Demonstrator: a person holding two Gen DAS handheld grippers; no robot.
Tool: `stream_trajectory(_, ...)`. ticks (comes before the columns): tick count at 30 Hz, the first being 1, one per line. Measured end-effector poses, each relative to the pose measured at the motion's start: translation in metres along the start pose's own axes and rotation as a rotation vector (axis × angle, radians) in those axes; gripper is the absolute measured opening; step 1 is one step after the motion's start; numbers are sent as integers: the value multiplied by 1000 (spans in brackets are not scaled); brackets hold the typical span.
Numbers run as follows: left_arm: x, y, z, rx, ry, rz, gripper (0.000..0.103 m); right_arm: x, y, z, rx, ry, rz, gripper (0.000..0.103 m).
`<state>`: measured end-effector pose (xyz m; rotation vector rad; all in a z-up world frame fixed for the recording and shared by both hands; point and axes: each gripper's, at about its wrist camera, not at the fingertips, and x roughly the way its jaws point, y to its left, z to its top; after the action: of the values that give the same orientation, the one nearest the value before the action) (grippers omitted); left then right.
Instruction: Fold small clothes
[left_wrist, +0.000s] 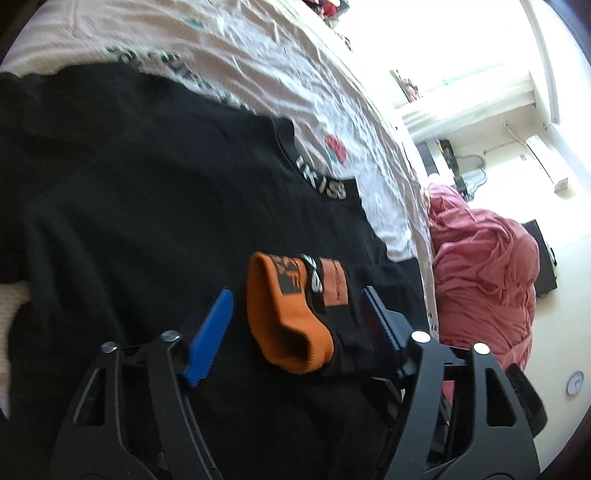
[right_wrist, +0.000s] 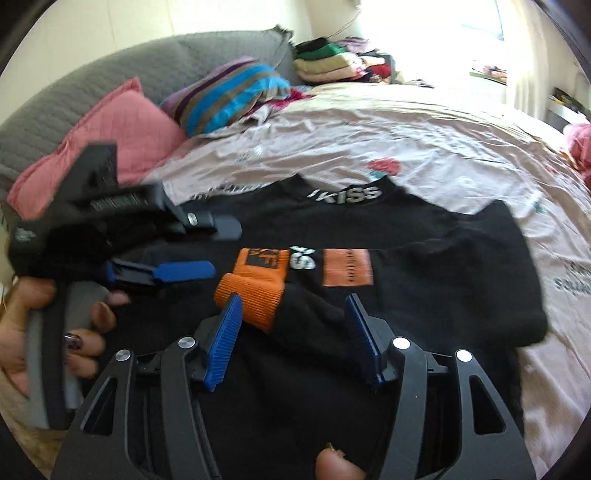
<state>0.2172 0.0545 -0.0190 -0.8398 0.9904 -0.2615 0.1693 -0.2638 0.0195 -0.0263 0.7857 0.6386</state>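
Observation:
A black sweatshirt (right_wrist: 424, 258) with white collar lettering and an orange chest patch (right_wrist: 346, 267) lies spread on the bed. Its sleeve is folded across the chest, ending in an orange ribbed cuff (right_wrist: 251, 295), which also shows in the left wrist view (left_wrist: 284, 314). My left gripper (left_wrist: 299, 295) is open, its blue pads either side of the cuff; it also shows in the right wrist view (right_wrist: 184, 271). My right gripper (right_wrist: 293, 299) is open just above the black sleeve (right_wrist: 310, 325), beside the cuff, holding nothing.
The bed has a pale pink printed sheet (right_wrist: 424, 147). A pink pillow (right_wrist: 122, 129), a striped cloth (right_wrist: 229, 96) and stacked folded clothes (right_wrist: 332, 62) lie at the back by a grey headboard (right_wrist: 92, 74). A pink heap (left_wrist: 487, 277) lies beside the bed.

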Motion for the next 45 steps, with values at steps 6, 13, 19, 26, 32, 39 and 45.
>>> stream_trajectory(6,23,-5,-6,18,32,33,32,-29,-30,-4,122,-45,-28,59)
stream_trajectory(13,22,-21,-2,113,28,27,3,-45,-47,-9,172,-63,-61,59)
stream_trajectory(19,-28,-43,14,170,-106,28,2,-51,-54,-8,183,-71,-82,59)
stream_trajectory(26,-70,-48,21,210,-189,41,2,-48,-61,-4,215,-53,-111,59)
stream_trajectory(32,-59,-23,18,184,-152,102,2,-23,-62,0,158,11,-230,59)
stream_trajectory(39,-68,-1,11,153,-187,140,5,-5,-57,5,119,28,-240,59)
stream_trajectory(45,-57,-25,1,274,-174,211,6,10,-49,12,96,53,-233,59)
